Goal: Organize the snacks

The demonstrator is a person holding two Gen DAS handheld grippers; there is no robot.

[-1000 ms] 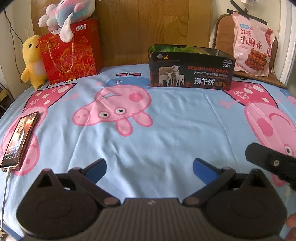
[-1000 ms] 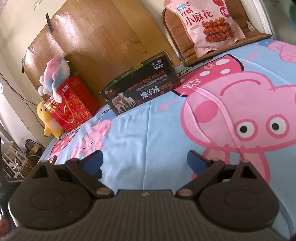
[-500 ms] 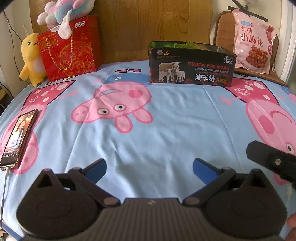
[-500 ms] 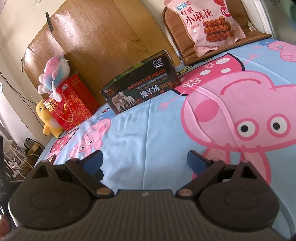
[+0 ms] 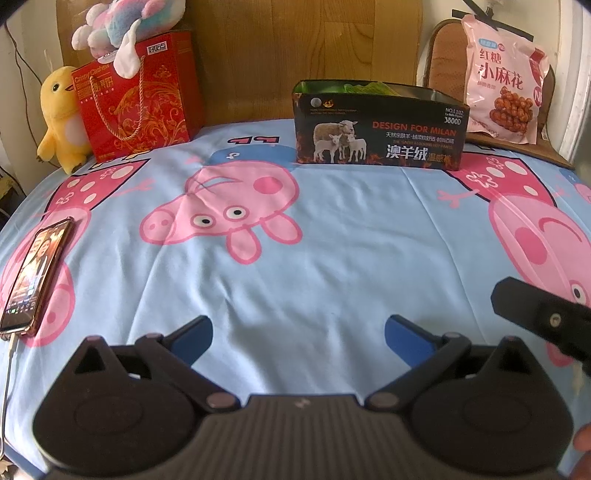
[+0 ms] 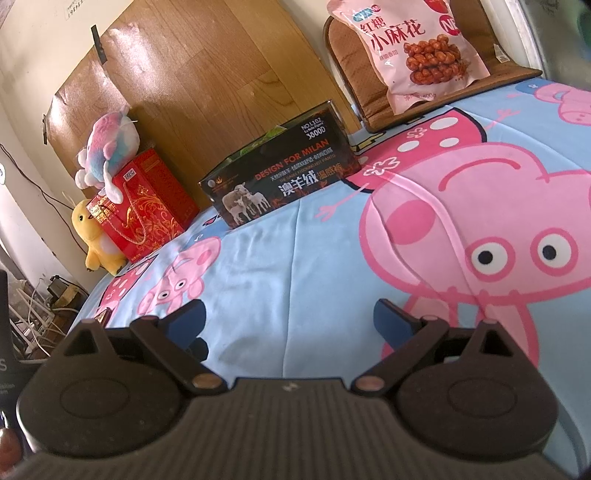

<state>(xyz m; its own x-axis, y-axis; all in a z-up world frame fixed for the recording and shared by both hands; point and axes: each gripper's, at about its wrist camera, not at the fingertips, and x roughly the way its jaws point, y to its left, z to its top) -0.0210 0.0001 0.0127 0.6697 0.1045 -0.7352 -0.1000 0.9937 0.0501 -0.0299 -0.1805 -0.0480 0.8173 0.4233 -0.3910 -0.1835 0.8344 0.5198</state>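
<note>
Hovered low over the bed's light-blue cartoon-pig sheet (image 5: pixel 332 266), left gripper (image 5: pixel 298 341) with blue-tipped fingers (image 5: pixel 194 338) spread wide and holding nothing. Likewise spread wide and empty, right gripper (image 6: pixel 289 325), its black side edging into the left wrist view at the right (image 5: pixel 543 319). Stood upright at the far edge of the sheet, open-topped black cardboard box printed with sheep and "DESIGN FOR MILAN" (image 5: pixel 380 134), something green showing inside. Leaned against a brown woven chair cushion (image 6: pixel 436 103) to the right of the box, well apart from both grippers, pink plastic snack bag picturing fried dough twists (image 5: pixel 504 79). Sat far left by the wooden headboard, red gift bag with gold pattern (image 5: pixel 136 96), pastel plush toy (image 5: pixel 125 22) on top, yellow plush duck (image 5: pixel 61 118) just beside. Lay on the sheet's left edge, lit smartphone in a red case (image 5: pixel 35 273)
</note>
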